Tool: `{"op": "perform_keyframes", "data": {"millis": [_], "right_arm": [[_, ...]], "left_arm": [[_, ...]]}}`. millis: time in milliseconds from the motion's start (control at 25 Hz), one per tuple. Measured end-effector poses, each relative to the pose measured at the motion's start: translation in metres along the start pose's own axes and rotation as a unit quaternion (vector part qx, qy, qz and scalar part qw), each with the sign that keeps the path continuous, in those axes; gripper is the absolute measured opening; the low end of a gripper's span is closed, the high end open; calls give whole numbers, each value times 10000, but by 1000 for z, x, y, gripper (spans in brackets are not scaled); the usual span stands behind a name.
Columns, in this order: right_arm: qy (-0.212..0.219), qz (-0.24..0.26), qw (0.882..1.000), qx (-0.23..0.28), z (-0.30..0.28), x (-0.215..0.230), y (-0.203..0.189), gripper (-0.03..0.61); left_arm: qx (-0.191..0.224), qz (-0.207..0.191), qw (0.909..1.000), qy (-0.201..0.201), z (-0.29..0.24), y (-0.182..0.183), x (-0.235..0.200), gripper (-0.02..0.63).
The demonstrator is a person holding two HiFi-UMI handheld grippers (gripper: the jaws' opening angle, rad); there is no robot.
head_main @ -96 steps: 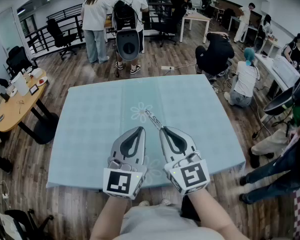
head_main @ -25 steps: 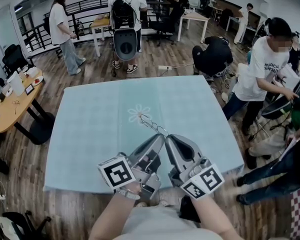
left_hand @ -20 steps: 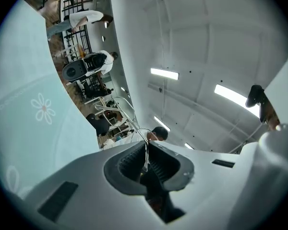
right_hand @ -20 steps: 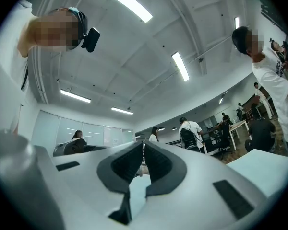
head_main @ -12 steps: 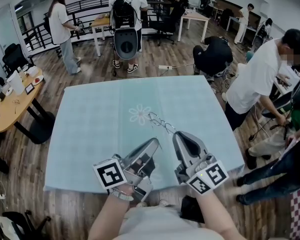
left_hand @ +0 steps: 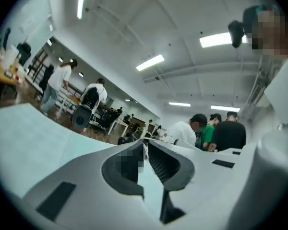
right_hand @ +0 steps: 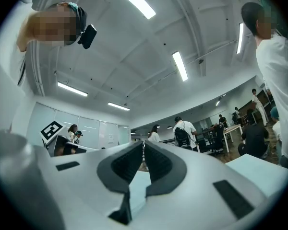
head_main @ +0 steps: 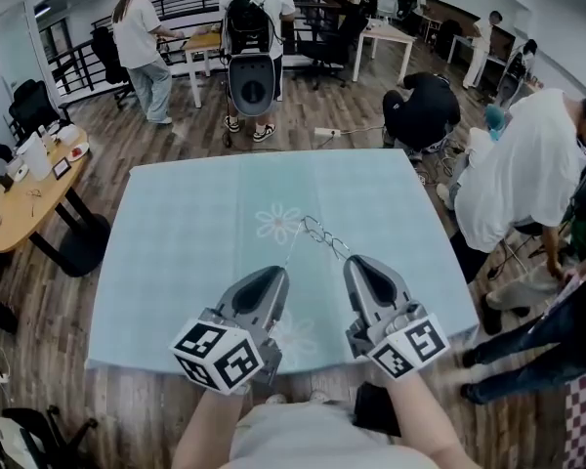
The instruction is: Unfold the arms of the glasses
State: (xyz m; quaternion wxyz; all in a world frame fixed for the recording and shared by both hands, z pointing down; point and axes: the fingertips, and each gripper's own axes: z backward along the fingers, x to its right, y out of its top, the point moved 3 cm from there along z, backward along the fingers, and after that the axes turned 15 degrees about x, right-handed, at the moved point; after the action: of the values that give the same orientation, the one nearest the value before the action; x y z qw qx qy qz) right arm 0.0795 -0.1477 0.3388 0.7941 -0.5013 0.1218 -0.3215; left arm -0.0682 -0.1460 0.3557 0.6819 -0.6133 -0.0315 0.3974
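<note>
Head view, looking steeply down at a person's forearms, each hand carrying gripper tongs over a table [head_main: 176,242] with a pale blue checked cover.

At 7 o'clock, the left tongs [head_main: 275,273] point toward 12 o'clock. They have just been closing and now pinch the free end of one thin arm [head_main: 293,243] of the glasses. That arm runs up toward 1 o'clock to the frame, swung out from it, so this grip looks meant to draw the arm open.

The glasses [head_main: 318,233], thin wire-rimmed ones, sit just above the middle of the picture between the two tong tips, apparently lifted off the table. A faint flower print [head_main: 275,223] lies beside them at their 9 o'clock.

At 5 o'clock, the right tongs [head_main: 355,260] are clamped shut on the near end of the frame, probably to steady it while the other side is pulled. Whether the second arm is unfolded is too small to tell.

Around the table is a large office with a wooden floor [head_main: 303,115]. A round wooden table [head_main: 24,213] stands at 9 o'clock. People stand and crouch from 11 o'clock round to 3 o'clock.
</note>
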Motion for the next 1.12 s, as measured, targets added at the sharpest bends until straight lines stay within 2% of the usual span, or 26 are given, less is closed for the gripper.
{"op": "perform_keyframes", "data": {"millis": [80, 200, 360, 520, 640, 840, 1000, 1120], "right_arm": [[8, 10, 10000, 9, 1, 1, 1, 20], [14, 3, 10000, 15, 3, 2, 4, 20], [16, -162, 9999, 25, 5, 3, 8, 20], [125, -344, 9993, 55, 10, 2, 11, 20], [-2, -347, 9994, 81, 13, 4, 11, 20], [-289, -321, 9989, 184, 11, 17, 16, 20], [-457, -505, 9969, 398, 9, 28, 27, 20], [-549, -607, 9953, 514, 6, 36, 33, 20]], "left_arm": [[-36, -734, 9972, 165, 0, 2, 0, 28], [-75, -1515, 9876, 406, 0, 6, -4, 28], [-72, -2141, 9742, 704, 2, 14, -22, 28], [3, -2592, 9613, 929, 4, 22, -35, 28], [124, -2691, 9587, 913, 5, 27, -33, 28], [379, -2246, 9705, 793, 11, 28, -23, 29], [277, -1992, 9758, 858, 19, 20, -28, 68], [104, -1823, 9809, 663, 18, 7, -23, 76]]}}
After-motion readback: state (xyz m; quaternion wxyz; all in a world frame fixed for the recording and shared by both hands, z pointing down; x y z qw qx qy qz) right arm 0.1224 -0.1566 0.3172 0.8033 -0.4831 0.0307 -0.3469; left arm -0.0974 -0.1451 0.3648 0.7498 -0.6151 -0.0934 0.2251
